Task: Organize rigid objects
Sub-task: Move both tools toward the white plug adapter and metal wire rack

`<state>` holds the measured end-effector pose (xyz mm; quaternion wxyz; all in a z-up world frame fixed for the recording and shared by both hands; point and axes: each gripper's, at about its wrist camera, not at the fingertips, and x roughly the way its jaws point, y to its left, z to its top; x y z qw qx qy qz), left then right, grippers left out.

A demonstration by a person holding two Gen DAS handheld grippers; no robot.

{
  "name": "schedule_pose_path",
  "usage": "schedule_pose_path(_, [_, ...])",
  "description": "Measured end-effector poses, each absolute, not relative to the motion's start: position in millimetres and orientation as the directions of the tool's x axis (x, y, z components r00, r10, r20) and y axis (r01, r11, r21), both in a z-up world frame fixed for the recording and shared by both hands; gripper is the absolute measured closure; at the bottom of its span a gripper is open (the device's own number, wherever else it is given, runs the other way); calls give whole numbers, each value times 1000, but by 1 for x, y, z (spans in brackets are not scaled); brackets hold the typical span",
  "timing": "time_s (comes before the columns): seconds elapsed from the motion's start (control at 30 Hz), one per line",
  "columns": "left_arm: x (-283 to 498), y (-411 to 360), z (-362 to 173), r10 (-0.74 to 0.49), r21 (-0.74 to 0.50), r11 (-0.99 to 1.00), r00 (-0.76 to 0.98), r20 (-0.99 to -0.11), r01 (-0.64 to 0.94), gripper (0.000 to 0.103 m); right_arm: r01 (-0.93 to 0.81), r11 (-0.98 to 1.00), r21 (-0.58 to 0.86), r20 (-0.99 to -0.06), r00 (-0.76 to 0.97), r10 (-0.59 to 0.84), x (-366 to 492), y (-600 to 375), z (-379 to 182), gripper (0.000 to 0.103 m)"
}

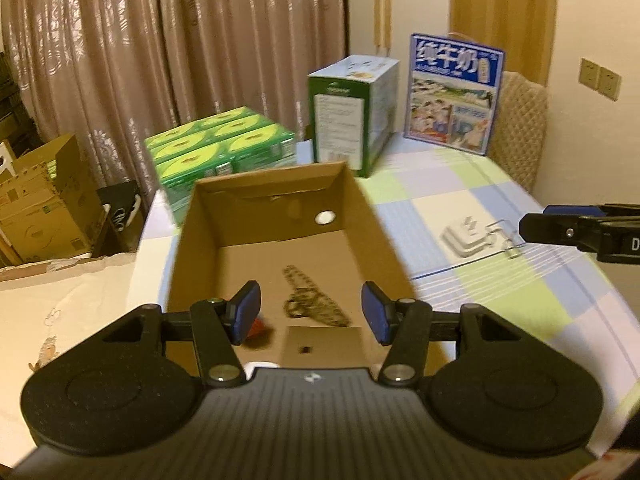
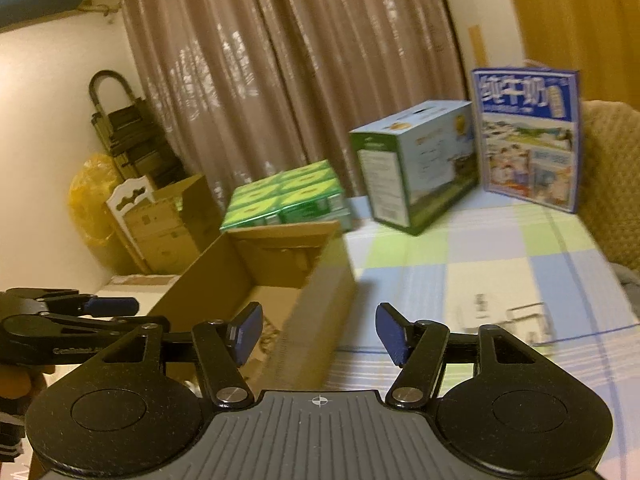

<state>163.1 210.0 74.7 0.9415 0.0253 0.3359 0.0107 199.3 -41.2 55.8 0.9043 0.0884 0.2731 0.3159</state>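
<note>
Tongs left (image 1: 311, 312) and right (image 2: 319, 330) spread, empty, over cardboard box (image 1: 384, 240) rim

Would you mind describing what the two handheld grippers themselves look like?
Both match. The left gripper and right gripper have black bodies with round disc housings, silver pivot bolts on black linkage arms, blue finger pads, and a ribbed grey centre plate bearing a small crosshair mark. No cables are visible.

Ahead of the left gripper's (image 1: 311, 312) jaws, the cardboard box (image 1: 384, 236) is matt brown paperboard holding a dull metal chain (image 1: 316, 300). The worktop's checked cloth (image 1: 480, 280) looks smooth (woven, faintly ribbed). Beyond, the green cartons (image 1: 220, 140) shine glossy; gripper bodies are matt black plastic.
</note>
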Motion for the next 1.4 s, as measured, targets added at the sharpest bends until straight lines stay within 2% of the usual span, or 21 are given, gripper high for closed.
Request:
schedule_pose_path(0.17, [160, 167, 85, -7, 46, 998, 784, -621, 45, 50, -478, 816, 325, -431, 693, 578, 191, -90, 60, 41])
schedule_pose_path(0.3, [165, 133, 88, -49, 27, 996, 793, -608, 83, 44, -425, 848, 317, -433, 730, 528, 188, -133, 58, 39])
schedule_pose_path(0.53, [182, 74, 73, -113, -2, 990, 789, -604, 140, 42, -322, 898, 300, -458, 777, 431, 191, -197, 42, 36])
schedule_pose_path(0.67, [199, 46, 55, -128, -3, 987, 782, -611, 159, 29, -289, 912, 290, -480, 781, 400, 198, -219, 26, 36])
schedule_pose_path(0.8, [223, 27, 30, -117, 5, 988, 777, -619, 153, 26, -274, 917, 290, -499, 774, 390, 212, -229, 7, 35])
schedule_pose_path(1.07, [283, 17, -22, -41, 29, 997, 762, -646, 78, 25, -278, 912, 301, -543, 737, 404, 260, -221, -39, 35])
schedule_pose_path(1.4, [321, 29, -52, -21, 26, 998, 743, -669, 52, 25, -363, 888, 282, -595, 660, 459, 332, -179, -87, 36])
